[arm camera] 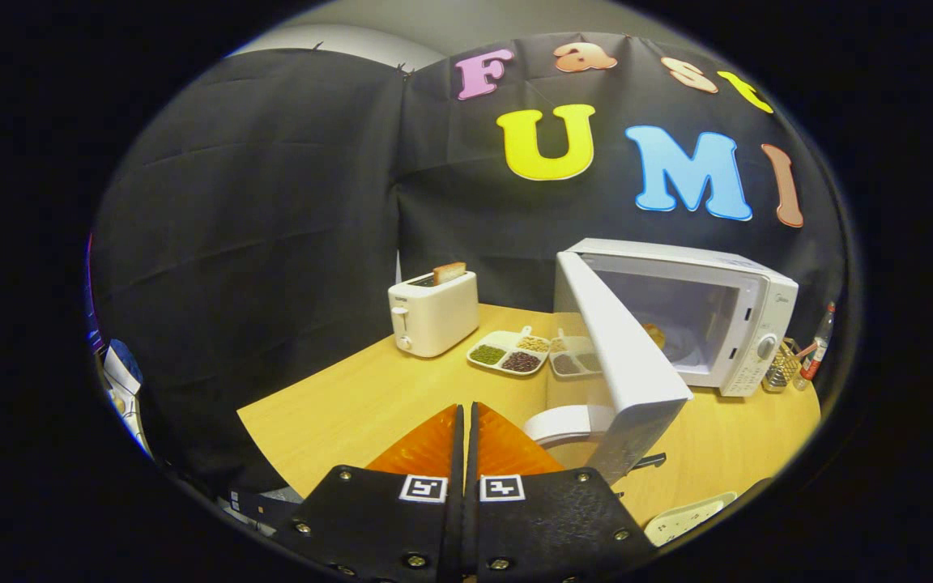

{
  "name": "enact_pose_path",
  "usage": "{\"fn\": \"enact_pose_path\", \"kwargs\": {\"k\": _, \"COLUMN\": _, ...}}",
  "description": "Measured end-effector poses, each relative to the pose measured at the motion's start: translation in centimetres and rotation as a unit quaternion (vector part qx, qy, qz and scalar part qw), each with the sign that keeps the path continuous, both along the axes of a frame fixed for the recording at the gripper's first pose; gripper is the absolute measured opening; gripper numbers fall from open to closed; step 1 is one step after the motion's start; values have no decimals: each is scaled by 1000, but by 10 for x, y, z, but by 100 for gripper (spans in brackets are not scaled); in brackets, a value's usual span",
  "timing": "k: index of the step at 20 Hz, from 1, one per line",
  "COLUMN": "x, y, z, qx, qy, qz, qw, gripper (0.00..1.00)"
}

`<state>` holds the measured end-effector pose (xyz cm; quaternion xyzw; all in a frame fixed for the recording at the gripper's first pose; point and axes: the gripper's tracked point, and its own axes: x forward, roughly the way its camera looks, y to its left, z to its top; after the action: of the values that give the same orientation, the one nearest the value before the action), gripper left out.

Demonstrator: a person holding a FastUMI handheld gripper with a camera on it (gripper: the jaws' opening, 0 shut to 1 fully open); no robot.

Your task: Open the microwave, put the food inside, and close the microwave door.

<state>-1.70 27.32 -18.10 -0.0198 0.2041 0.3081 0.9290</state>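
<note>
My claw (pixel 466 421) is pressed together on nothing, just short of the microwave (pixel 701 320), whose door (pixel 624 364) swings wide toward me, with the food (pixel 654 334) seemingly already inside. If I shove the door's outer edge carelessly, I risk skidding the whole oven across the worktop (pixel 369 397) into the divided dish (pixel 509 351).

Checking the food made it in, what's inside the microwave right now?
Inside the open microwave, a small golden piece of food sits on the turntable plate. The open door covers the cavity's near side. The fingers are shut, holding nothing.
</note>
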Motion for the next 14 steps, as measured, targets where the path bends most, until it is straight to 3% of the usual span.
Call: {"fn": "enact_pose_path", "kwargs": {"k": 14, "x": 85, "y": -101, "z": -11, "qx": -3, "qy": 8, "qz": -108, "qw": 994, "gripper": 1}}
